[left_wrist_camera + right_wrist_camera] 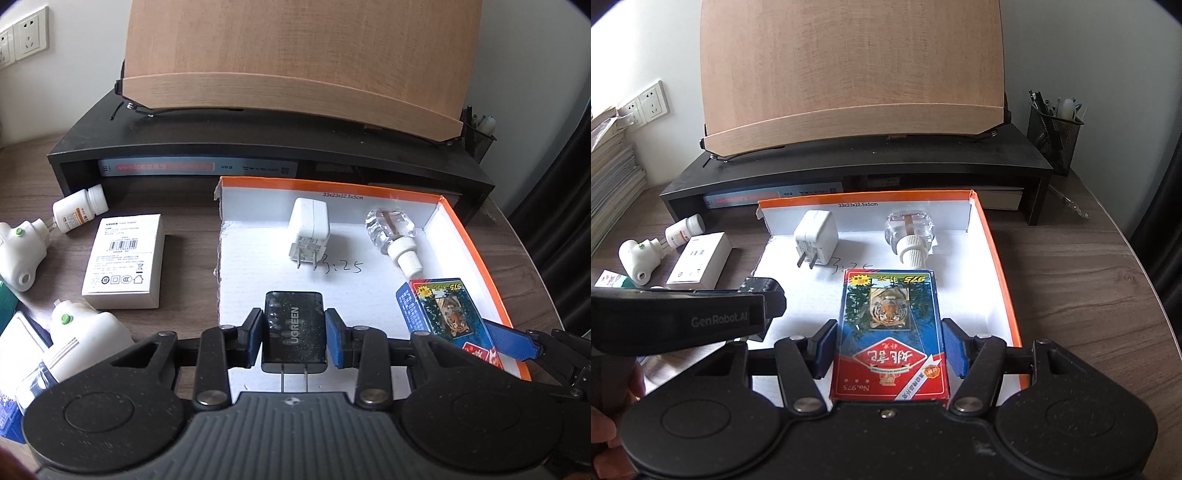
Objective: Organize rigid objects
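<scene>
Pinching a glossy black rectangular plastic charger (294,341), prongs toward the camera, the left gripper (294,341) holds it over the white corrugated orange-rimmed cardboard tray (472,236). The right gripper (889,345) clamps a shiny blue-red tiger-printed card box (889,332) above the same tray.
</scene>
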